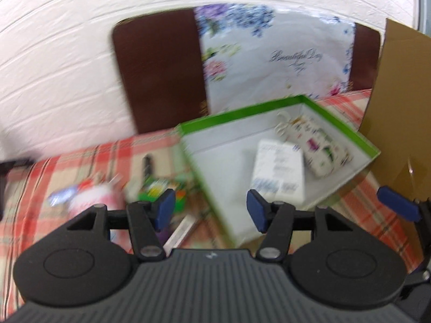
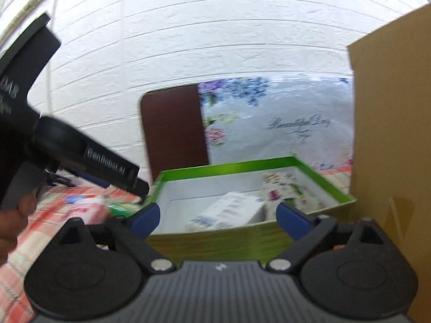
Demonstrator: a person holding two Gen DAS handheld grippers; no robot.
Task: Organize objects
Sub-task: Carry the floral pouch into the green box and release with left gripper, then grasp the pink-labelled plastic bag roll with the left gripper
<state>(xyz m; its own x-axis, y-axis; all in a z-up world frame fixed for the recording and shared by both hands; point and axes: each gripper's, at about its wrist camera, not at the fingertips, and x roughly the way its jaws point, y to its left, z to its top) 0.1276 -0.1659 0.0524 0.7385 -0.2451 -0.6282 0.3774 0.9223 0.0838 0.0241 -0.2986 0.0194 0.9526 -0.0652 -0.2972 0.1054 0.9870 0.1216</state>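
With both your left gripper (image 1: 210, 210) and right gripper (image 2: 218, 219) spread wide and empty, swing left to the loose clutter (image 1: 159, 188) on the table (image 1: 67, 167) beside the green box (image 1: 269, 110), and grip one item squarely.

Left matte-black two-finger gripper (image 1: 211, 210): dark blue rectangular finger pads (image 1: 165, 208), angled black link arms, silver round pivot screws (image 1: 149, 251), ribbed grey-black housing with small white logo, round black side discs.

Right matte-black two-finger gripper (image 2: 218, 219): same build. White "GenRobot.AI" lettering on the other unit's barrel. Bare-skinned hand (image 2: 13, 220) on grey trigger.
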